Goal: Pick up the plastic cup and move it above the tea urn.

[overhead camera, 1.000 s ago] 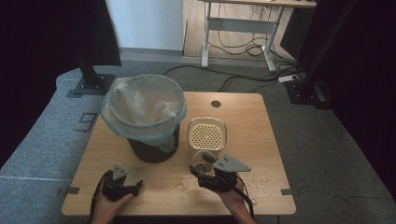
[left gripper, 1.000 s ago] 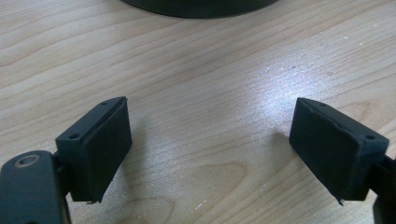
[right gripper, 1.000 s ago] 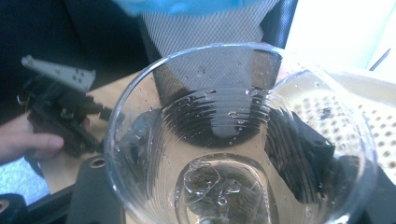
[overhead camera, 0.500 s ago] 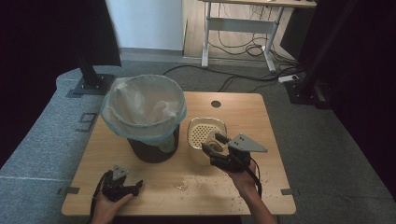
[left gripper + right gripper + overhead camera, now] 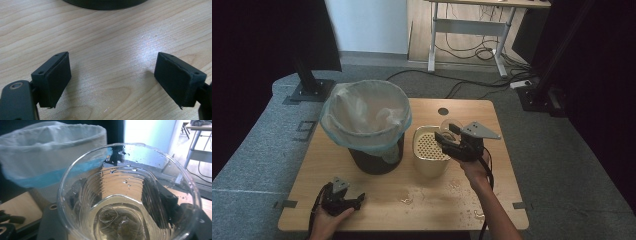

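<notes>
Around you the room is dim, with dark curtains on both sides, a grey carpeted floor [image 5: 257, 165] and a white-legged desk [image 5: 467, 30] at the far end with cables trailing beneath it. Your work surface is a light wooden table [image 5: 492, 120] with a round hole [image 5: 442, 111] near its far edge. Small wet spots and bits [image 5: 464, 210] lie scattered on its near right part.

A dark bin lined with a pale plastic bag [image 5: 364, 122] stands on the left half of the table. Just right of it sits a cream container with a perforated insert [image 5: 428, 150].

Your left hand [image 5: 324, 225] rests at the near left edge, holding the left gripper [image 5: 357, 201] low on the wood. In the left gripper view its jaws stand wide apart with bare table between them, and the dark base of the bin [image 5: 105, 3] lies just beyond.

Your right forearm reaches in from the near edge, lifting the right gripper [image 5: 446, 140] above the cream container's right side. It pinches a clear plastic cup [image 5: 127, 195], which is wet with droplets. In the right gripper view you look straight into the cup's mouth, its jaws dark shapes seen through the cup's walls on either side, with the lined bin behind it to the left.
</notes>
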`<state>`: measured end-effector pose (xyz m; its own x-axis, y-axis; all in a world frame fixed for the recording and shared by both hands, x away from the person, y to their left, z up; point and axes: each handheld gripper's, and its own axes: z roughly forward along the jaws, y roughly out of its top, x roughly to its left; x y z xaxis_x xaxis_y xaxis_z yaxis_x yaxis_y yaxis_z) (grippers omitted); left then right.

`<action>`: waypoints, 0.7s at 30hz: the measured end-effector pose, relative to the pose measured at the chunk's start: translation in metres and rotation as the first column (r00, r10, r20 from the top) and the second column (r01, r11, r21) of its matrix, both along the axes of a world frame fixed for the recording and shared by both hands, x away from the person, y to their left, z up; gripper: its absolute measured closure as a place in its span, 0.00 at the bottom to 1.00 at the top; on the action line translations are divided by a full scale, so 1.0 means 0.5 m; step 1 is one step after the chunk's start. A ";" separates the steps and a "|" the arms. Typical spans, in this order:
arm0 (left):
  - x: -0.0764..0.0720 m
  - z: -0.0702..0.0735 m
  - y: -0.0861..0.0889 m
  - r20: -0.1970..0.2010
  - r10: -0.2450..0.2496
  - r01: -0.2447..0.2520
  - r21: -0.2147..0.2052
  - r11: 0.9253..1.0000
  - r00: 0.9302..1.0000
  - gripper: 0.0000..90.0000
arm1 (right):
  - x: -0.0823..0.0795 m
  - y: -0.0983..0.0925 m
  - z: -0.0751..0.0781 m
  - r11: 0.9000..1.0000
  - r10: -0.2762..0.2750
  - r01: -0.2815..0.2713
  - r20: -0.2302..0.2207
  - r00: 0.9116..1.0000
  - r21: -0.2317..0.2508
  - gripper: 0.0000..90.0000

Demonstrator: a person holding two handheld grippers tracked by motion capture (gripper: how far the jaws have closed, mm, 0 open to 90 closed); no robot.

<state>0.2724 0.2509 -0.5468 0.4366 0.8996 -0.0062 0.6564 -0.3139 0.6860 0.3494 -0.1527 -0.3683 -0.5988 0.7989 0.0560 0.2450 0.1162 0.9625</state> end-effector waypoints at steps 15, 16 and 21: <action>0.000 0.000 0.000 -0.001 0.000 0.000 0.000 1.000 1.000 0.15 | 0.086 0.011 -0.019 0.997 -0.040 0.037 -0.037 0.999 -0.074 0.42; 0.000 0.000 0.000 -0.001 0.000 0.000 0.000 1.000 1.000 0.15 | 0.090 0.012 -0.020 0.996 -0.044 0.041 -0.038 0.998 -0.084 0.42; 0.000 0.000 0.000 0.000 -0.002 0.002 0.003 1.000 1.000 0.15 | 0.109 0.011 -0.019 0.995 -0.049 0.045 -0.046 0.998 -0.093 0.42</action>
